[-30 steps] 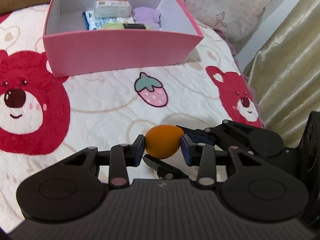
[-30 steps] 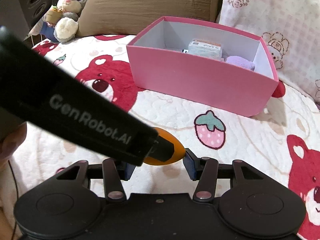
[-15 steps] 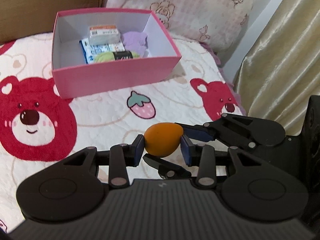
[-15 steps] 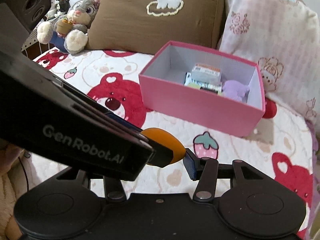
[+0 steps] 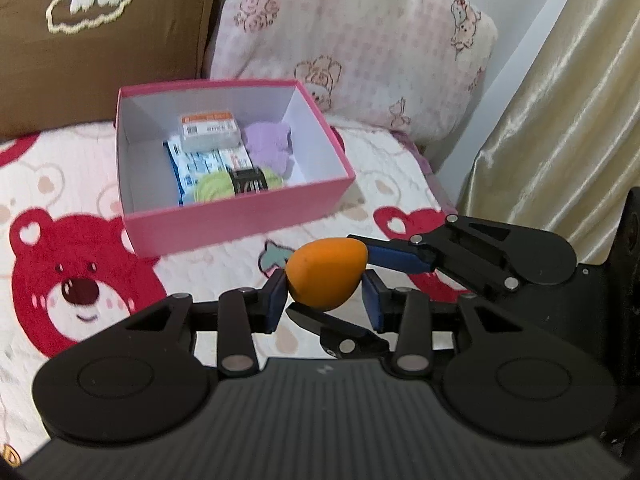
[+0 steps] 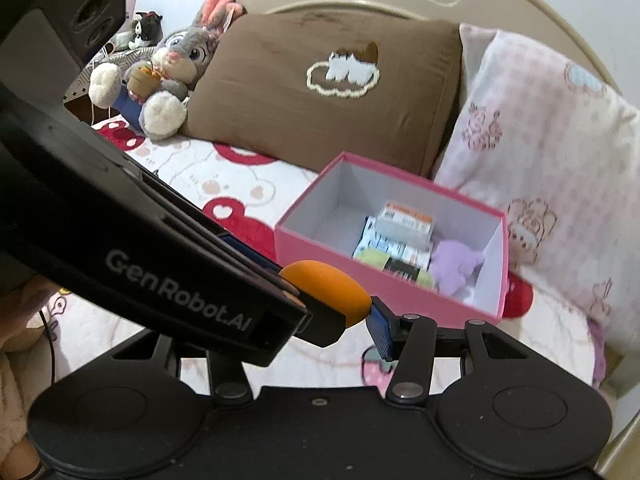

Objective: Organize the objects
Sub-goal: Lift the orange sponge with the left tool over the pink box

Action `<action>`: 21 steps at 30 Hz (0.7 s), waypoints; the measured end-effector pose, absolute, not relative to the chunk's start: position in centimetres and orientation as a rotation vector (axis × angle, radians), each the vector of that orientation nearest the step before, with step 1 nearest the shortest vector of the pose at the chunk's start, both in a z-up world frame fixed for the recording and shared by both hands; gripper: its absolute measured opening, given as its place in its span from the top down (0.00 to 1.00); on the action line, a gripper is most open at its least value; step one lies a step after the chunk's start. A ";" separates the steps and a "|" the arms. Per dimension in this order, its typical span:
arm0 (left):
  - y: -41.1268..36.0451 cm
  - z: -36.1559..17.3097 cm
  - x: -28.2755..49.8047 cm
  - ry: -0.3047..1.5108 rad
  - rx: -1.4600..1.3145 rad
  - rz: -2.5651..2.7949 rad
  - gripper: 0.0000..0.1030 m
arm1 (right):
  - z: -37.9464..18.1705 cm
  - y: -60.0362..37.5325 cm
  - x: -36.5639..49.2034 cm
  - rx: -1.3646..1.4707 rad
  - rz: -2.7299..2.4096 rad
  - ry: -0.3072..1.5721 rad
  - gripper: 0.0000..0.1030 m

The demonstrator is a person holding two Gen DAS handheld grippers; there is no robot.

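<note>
On the bed (image 5: 100,168) sits the open pink box (image 5: 240,216), already part filled. Left tongs (image 5: 325,294) grasp the orange egg (image 5: 326,274), held aloft short of it; right tongs (image 6: 320,316) sit around the egg too, grip unclear. Carrying step: next, I judge, move over the box and release

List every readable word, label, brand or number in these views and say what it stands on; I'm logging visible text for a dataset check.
"GenRobot.AI": white lettering on the black body of the left tool, seen from the right wrist view.
Orange-and-grey labelled packet in the pink cardboard box: print too small to read.
Blue-and-white printed packets: blurred, unreadable.
Black band on the green yarn ball: markings illegible.
</note>
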State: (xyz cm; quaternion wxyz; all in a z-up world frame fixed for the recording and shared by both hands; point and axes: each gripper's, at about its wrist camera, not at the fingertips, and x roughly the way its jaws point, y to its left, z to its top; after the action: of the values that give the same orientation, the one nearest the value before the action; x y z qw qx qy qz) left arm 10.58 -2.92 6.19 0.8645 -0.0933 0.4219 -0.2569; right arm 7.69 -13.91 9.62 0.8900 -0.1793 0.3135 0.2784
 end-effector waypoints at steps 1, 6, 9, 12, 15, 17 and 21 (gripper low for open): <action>-2.9 6.5 10.9 0.876 -0.191 -0.539 0.63 | 9.9 -13.8 7.9 -0.377 0.579 0.639 0.46; -2.2 7.2 13.4 0.861 -0.209 -0.532 0.62 | 11.0 -13.7 9.9 -0.374 0.607 0.571 0.46; -2.2 7.3 15.3 0.853 -0.206 -0.504 0.62 | 11.2 -13.5 12.0 -0.360 0.620 0.565 0.46; -2.2 7.1 17.6 0.851 -0.213 -0.476 0.62 | 11.0 -13.3 14.5 -0.334 0.628 0.566 0.46; -2.2 6.7 20.3 0.858 -0.238 -0.463 0.62 | 10.5 -13.4 17.3 -0.315 0.626 0.570 0.47; -2.5 6.3 22.1 0.863 -0.245 -0.451 0.62 | 10.1 -13.6 19.3 -0.290 0.627 0.585 0.47; -3.1 5.0 25.5 0.881 -0.239 -0.410 0.62 | 9.0 -14.2 23.9 -0.206 0.639 0.664 0.47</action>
State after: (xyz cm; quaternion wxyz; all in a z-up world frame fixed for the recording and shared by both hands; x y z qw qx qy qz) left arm 25.54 -3.08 5.00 0.8773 -0.1148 0.4225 -0.1965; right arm 23.94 -14.15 9.00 0.8907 -0.0993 0.3196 0.3075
